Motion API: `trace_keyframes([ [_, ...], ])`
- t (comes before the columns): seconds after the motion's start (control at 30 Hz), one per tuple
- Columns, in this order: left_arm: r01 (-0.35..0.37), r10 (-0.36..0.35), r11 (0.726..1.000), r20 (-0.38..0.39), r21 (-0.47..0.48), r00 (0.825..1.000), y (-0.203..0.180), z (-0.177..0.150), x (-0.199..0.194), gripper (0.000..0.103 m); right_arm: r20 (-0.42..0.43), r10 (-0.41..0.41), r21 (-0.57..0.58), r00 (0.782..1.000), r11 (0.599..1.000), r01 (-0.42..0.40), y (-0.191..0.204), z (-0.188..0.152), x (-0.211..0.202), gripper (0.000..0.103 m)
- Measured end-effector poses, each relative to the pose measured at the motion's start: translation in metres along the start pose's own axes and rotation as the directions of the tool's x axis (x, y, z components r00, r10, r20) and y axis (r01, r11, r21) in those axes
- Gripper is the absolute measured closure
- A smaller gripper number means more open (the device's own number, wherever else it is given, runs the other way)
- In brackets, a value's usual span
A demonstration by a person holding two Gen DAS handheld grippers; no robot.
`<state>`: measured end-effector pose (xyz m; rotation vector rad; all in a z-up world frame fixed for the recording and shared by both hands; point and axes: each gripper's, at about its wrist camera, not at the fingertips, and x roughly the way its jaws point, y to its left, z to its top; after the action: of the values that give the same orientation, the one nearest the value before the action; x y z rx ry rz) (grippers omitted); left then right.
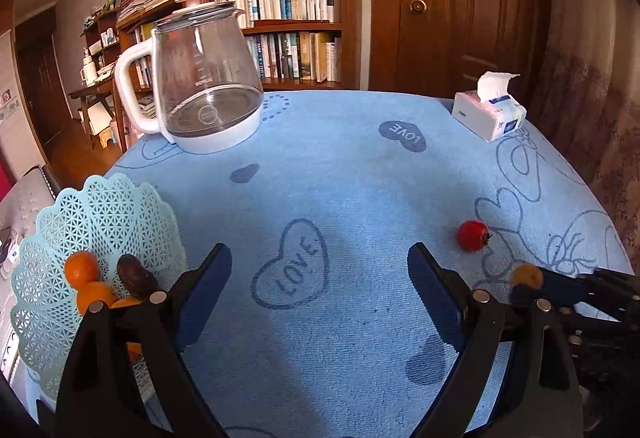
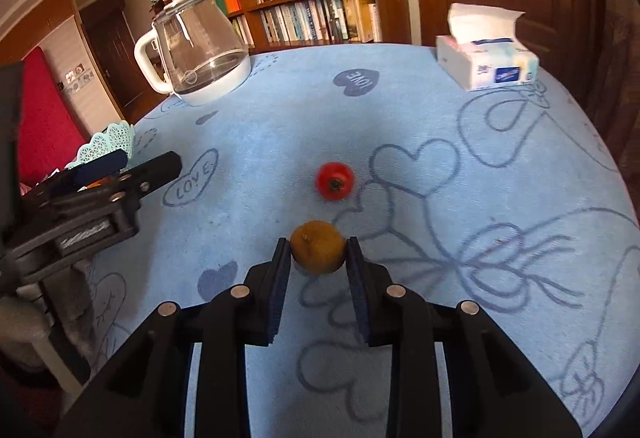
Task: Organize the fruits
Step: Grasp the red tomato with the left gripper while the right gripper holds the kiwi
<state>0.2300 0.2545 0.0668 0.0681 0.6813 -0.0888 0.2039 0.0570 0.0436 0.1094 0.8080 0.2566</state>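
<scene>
gripping the small brownish-orange fruit (image 2: 318,252) between our right claw (image 2: 318,258) pads at its widest middle, we judged it light, firm, roll-prone, while our left claw (image 1: 320,274) gaped empty.

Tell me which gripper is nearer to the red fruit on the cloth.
Right. The right gripper sits just short of the red fruit, closed around a yellow-brown fruit. The left gripper hangs open farther away, beside the mesh basket.
</scene>
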Motion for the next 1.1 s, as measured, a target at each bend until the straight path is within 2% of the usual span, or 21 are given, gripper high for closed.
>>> trace_keyframes([
  [0.27, 0.124, -0.120, 0.991, -0.071, 0.052, 0.990, -0.038, 0.003, 0.024, 0.015, 0.019, -0.049, 0.100, 0.999, 0.994, 0.047, -0.040, -0.023, -0.019, 0.074],
  [0.53, 0.253, -0.232, 0.954, -0.137, 0.164, 0.963, -0.087, 0.002, 0.046, 0.028, 0.038, -0.022, 0.122, 0.999, 0.992, 0.018, -0.045, -0.022, -0.021, 0.074],
  [0.63, 0.289, -0.263, 0.940, -0.153, 0.180, 0.953, -0.099, 0.003, 0.054, 0.035, 0.033, -0.016, 0.133, 0.999, 0.991, 0.011, -0.046, -0.024, -0.020, 0.074],
  [0.7, 0.308, -0.280, 0.936, -0.168, 0.172, 0.945, -0.103, 0.005, 0.061, 0.044, 0.033, -0.011, 0.135, 0.999, 0.991, 0.007, -0.046, -0.024, -0.020, 0.074],
  [0.8, 0.324, -0.294, 0.935, -0.196, 0.142, 0.935, -0.105, 0.009, 0.074, 0.049, 0.033, -0.005, 0.131, 0.999, 0.991, 0.000, -0.045, -0.024, -0.019, 0.074],
  [0.87, 0.328, -0.297, 0.935, -0.210, 0.133, 0.932, -0.106, 0.011, 0.080, 0.058, 0.032, -0.003, 0.130, 0.999, 0.991, -0.001, -0.045, -0.024, -0.019, 0.074],
  [0.97, 0.332, -0.302, 0.936, -0.213, 0.121, 0.929, -0.107, 0.014, 0.086, 0.063, 0.030, -0.001, 0.136, 1.000, 0.991, -0.003, -0.046, -0.025, -0.018, 0.074],
  [1.07, 0.346, -0.317, 0.931, -0.213, 0.119, 0.924, -0.108, 0.015, 0.087, 0.073, 0.026, 0.000, 0.137, 1.000, 0.991, -0.003, -0.046, -0.025, -0.016, 0.074],
  [1.1, 0.349, -0.319, 0.929, -0.211, 0.122, 0.924, -0.109, 0.014, 0.086, 0.073, 0.026, 0.000, 0.136, 1.000, 0.991, -0.003, -0.046, -0.025, -0.016, 0.074],
])
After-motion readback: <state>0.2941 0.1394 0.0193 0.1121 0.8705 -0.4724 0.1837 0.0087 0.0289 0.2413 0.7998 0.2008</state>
